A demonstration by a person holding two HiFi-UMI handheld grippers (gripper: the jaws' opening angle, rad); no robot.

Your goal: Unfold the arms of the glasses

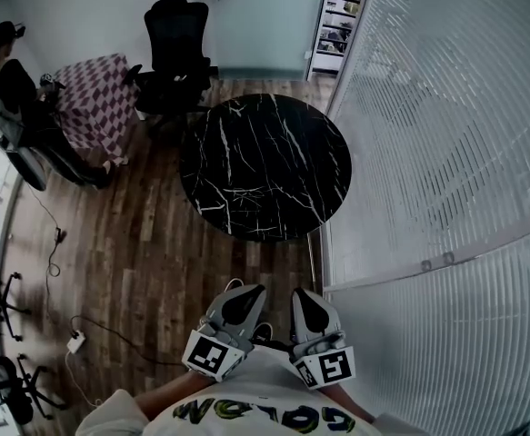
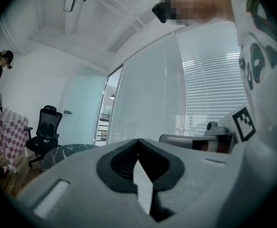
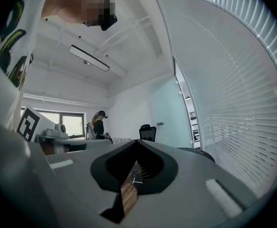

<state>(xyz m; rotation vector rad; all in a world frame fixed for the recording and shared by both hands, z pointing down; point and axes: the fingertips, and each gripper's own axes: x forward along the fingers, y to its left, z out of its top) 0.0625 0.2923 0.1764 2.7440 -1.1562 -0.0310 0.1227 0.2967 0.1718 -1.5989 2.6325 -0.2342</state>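
No glasses show in any view. The round black marble table [image 1: 265, 166] ahead of me has nothing visible on its top. I hold both grippers close to my chest, side by side and pointing level toward the table. My left gripper [image 1: 245, 296] is shut with nothing between its jaws, and its tips meet in the left gripper view [image 2: 138, 142]. My right gripper [image 1: 305, 300] is shut and empty as well, its tips together in the right gripper view [image 3: 137, 143]. The table's edge [image 2: 67, 151] peeks over the left jaws.
A glass wall with white blinds [image 1: 446, 153] runs along my right. A black office chair [image 1: 175, 57] stands behind the table, beside a checkered-cloth table [image 1: 96, 98]. A person [image 1: 19, 98] stands at far left. Cables and a power strip [image 1: 75, 341] lie on the wooden floor.
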